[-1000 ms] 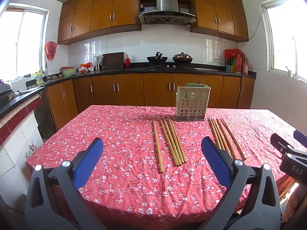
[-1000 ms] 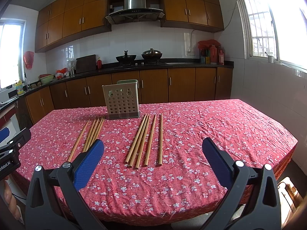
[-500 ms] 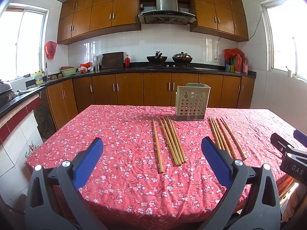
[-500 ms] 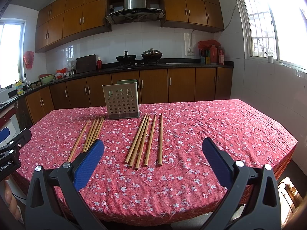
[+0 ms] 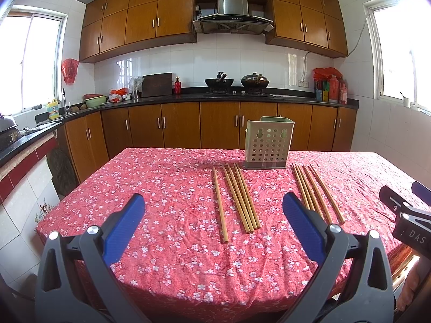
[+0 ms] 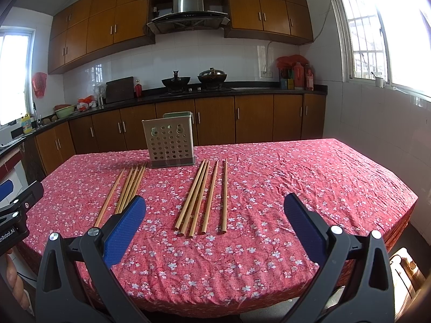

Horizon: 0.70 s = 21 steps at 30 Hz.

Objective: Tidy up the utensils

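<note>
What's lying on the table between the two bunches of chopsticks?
Only bare tablecloth separates the left chopsticks from the right chopsticks in the right wrist view; the perforated holder stands behind the gap's far end.

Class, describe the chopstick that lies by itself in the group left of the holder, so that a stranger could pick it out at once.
Start at the red floral tablecloth and find the pale perforated utensil holder standing near its far side. Two groups of chopsticks lie in front of it; take the left group. The lone chopstick is the leftmost one, set apart by a gap, while its neighbours lie bunched together.
</note>
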### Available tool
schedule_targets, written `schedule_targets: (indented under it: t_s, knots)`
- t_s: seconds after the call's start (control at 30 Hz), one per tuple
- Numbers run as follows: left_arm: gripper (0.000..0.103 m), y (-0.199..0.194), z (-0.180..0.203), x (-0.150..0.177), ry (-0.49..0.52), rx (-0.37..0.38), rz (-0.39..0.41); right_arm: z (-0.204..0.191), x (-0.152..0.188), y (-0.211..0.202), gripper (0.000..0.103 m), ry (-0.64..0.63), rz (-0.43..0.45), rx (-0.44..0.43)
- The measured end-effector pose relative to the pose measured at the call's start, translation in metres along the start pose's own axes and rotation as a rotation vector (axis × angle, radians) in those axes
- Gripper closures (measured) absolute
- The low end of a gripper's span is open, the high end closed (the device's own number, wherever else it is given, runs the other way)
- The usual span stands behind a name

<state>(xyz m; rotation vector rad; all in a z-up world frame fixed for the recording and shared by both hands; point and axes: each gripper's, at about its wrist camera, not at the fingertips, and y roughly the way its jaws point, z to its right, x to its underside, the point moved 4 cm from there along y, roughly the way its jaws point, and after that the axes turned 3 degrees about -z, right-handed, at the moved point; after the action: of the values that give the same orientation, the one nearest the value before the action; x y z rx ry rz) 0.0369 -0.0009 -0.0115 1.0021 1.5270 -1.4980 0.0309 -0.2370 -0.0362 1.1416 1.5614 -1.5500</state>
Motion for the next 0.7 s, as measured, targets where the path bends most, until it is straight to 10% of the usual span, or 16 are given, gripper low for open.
schedule_targets:
  t_s: [0.7]
  knots:
    - [0.004, -0.0006, -0.0001, 0.0004, -0.001, -0.001, 0.001, 0.0010, -0.0017, 0.0006, 0.002, 0.000, 0.000, 0.000]
